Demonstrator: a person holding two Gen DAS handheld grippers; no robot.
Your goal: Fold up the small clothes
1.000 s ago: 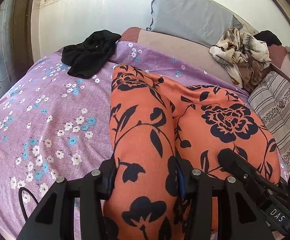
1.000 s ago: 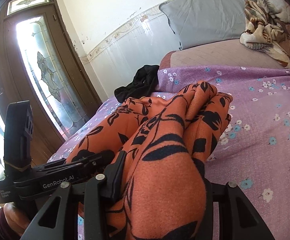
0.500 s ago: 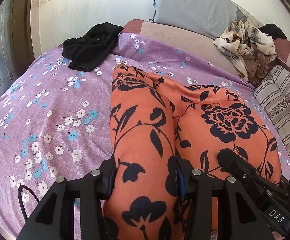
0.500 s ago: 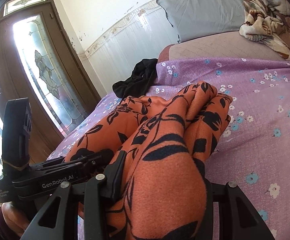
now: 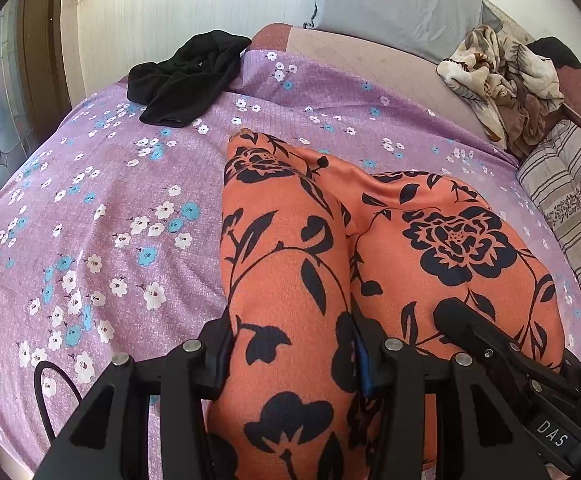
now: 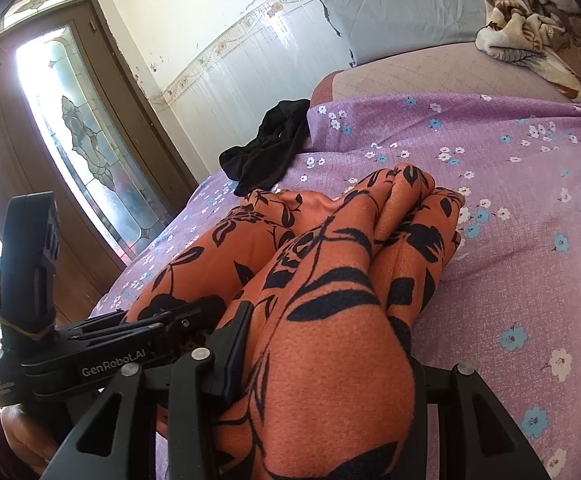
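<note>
An orange garment with black flower print [image 5: 290, 264] lies bunched on the purple flowered bedsheet [image 5: 102, 208]. My left gripper [image 5: 290, 360] is shut on a fold of the garment at its near edge. My right gripper [image 6: 322, 364] is shut on another thick fold of the same garment [image 6: 330, 280]. The right gripper also shows in the left wrist view [image 5: 490, 352], close beside the left one. The left gripper shows in the right wrist view [image 6: 130, 344]. The garment's far end rests on the sheet.
A crumpled black garment [image 5: 186, 80] lies at the far left of the bed. A grey pillow [image 5: 394, 4] leans on the wall. A beige patterned cloth pile [image 5: 502, 76] and a striped cushion [image 5: 570, 196] sit at the right. A glass door [image 6: 74, 132] stands left.
Both grippers, still shut on the orange garment, have drawn it toward the near edge of the bed; more purple sheet shows beyond its far end.
</note>
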